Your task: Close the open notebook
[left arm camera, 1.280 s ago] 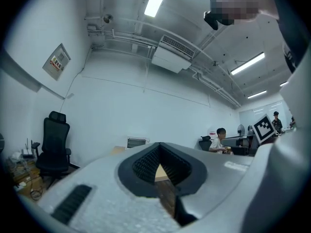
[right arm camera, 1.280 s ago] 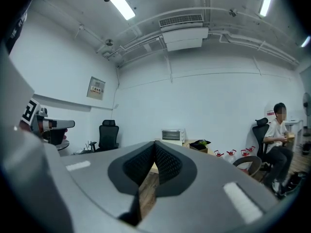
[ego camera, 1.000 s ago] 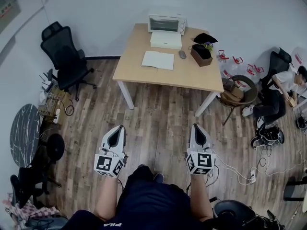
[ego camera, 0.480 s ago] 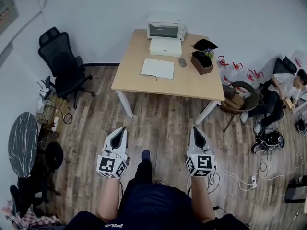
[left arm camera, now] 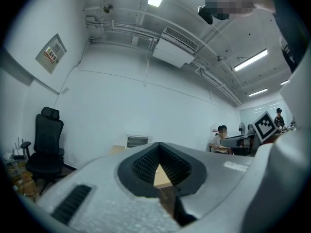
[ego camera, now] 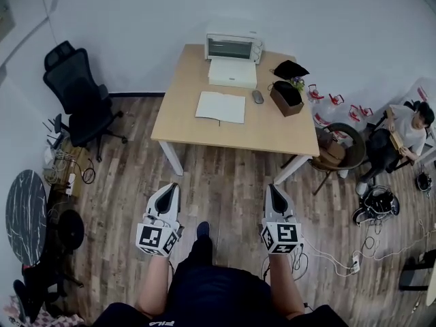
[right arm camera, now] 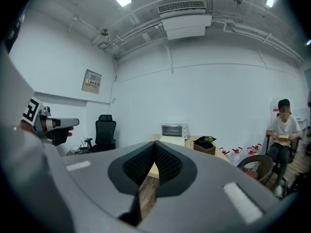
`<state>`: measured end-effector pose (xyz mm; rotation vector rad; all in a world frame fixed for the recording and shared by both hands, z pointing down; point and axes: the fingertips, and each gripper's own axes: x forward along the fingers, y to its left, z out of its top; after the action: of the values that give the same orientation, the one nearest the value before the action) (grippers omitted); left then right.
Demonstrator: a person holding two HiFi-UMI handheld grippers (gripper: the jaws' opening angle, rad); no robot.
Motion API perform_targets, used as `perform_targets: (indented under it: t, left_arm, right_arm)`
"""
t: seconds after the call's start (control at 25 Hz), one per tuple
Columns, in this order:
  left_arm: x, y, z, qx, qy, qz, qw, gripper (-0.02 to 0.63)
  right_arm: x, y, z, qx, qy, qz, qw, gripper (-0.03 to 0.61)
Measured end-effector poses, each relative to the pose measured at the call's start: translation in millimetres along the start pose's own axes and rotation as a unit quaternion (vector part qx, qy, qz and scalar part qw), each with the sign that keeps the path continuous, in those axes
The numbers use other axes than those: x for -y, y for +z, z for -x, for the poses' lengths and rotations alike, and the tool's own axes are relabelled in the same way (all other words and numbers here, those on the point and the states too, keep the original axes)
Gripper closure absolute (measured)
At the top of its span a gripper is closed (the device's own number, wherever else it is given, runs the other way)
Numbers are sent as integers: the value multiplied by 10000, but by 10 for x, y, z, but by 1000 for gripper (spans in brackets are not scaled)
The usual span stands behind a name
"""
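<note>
The open notebook (ego camera: 220, 107) lies flat with white pages up on the wooden table (ego camera: 204, 136), near its middle. Both grippers are held out level over the wooden floor, well short of the table's near edge. My left gripper (ego camera: 170, 188) is shut with nothing in it; in the left gripper view its pads (left arm camera: 146, 164) meet at the tip. My right gripper (ego camera: 273, 188) is likewise shut and empty, and its pads (right arm camera: 167, 161) touch at the front. The notebook does not show in either gripper view.
On the table stand a toaster oven (ego camera: 234, 46), a white box (ego camera: 233, 73), a mouse (ego camera: 257, 97) and a brown box with a plant (ego camera: 286, 95). A black office chair (ego camera: 71, 94) is at the left. A seated person (ego camera: 409, 125) and cables are at the right.
The table and notebook have drawn nearer in the head view as the person walks towards them. Both grippers keep the same level, shut pose side by side.
</note>
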<state>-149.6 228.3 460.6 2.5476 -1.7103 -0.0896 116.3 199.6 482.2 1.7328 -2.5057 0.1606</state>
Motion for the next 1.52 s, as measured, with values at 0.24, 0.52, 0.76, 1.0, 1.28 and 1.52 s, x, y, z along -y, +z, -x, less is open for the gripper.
perform_targets:
  t: [0.24,0.52,0.76,1.0,1.28,1.52]
  left_arm:
    - [-271,-10,-351,-74,-19,31,10000,623]
    - [-684,120,-689,-41,-61,30,10000,623]
    - [-1006,200,-1029,-54,-129,-106,9998,623]
    - [-1288,277,-1305,-26,-287,-45,9996,623]
    - [-1364,218,-1551,-87,-492,9,9987,621]
    - [-1304,157,-1806,-182,-635,-5,9978,621]
  right_arm:
    - [7,60,-429,-59,-6,-4,10000,569]
    - [-72,239,-945,-15,-40,35,10000,569]
    - [-76,347,-1369,15,-162,86,9998,569]
    - [-56,417,-1654,12,-386,91,9992,569]
    - [-33,364,-1763,-15,-531,33,9986,569]
    - [88,330,-1874,-24,-544,-18,9985,569]
